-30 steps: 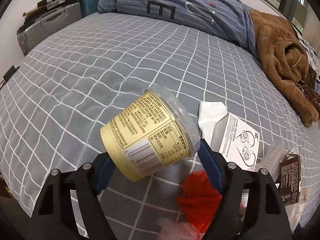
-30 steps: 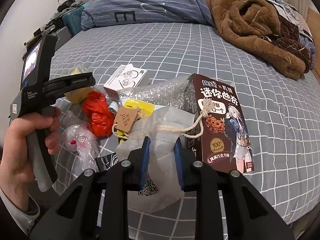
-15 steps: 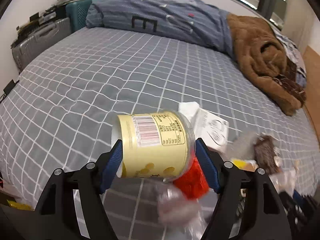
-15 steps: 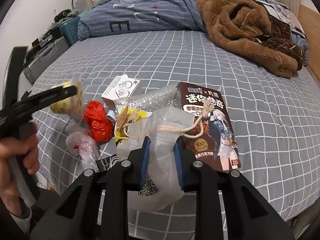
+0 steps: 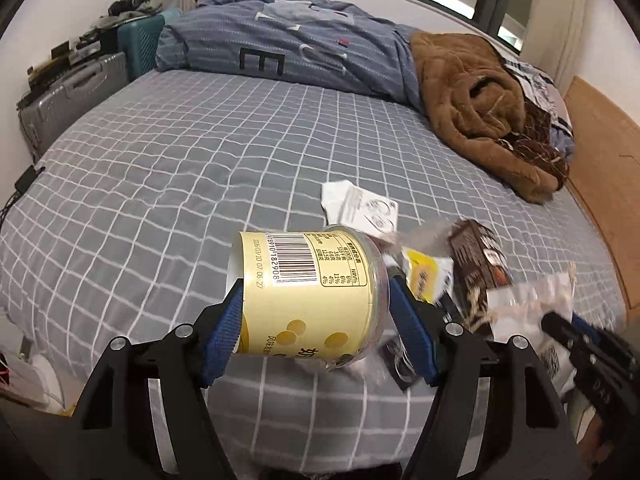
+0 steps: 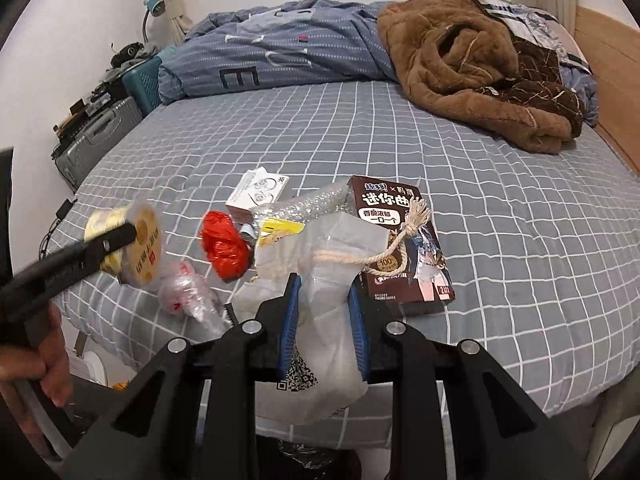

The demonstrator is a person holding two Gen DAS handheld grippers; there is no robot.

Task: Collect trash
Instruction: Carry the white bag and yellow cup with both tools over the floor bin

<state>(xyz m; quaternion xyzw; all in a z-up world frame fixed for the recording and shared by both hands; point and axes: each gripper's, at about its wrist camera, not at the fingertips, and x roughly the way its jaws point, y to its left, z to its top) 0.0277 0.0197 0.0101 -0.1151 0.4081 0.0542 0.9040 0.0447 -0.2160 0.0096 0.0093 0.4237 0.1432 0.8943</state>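
**Op:** Left gripper (image 5: 316,312) first: its blue pads are clamped on the yellow cup (image 5: 308,280), which lies sideways between them, barcode up, lifted clear of the grey checked bed (image 5: 160,168).

**Spotter:** And going rightward?

**Op:** From the right wrist I see a crumpled clear wrapper (image 6: 188,294) at the near edge of the bed, then a red plastic wad (image 6: 223,246), the small white box (image 6: 258,194) behind it, bubble wrap (image 6: 304,204), a yellow packet (image 6: 280,229), and the brown snack box (image 6: 404,248) lying flat. All of that sits on the bed, close together.

**Spotter:** Right gripper?

**Op:** My right gripper (image 6: 323,312) is pinched narrow on the white drawstring bag (image 6: 320,344), just below its rope tie (image 6: 384,246). The bag hangs down over the bed's edge.

**Spotter:** So which step are we on?

**Op:** I judge it's the carry: cup picked, not yet binned. I can't see whether the bag's mouth is open from here.

**Spotter:** Next move?

**Op:** I'd bring the cup across to the bag, line it up over the opening, and loosen the left pads only once it's above the mouth. The cup is round and held on its side, so it could roll out if I tilt it early
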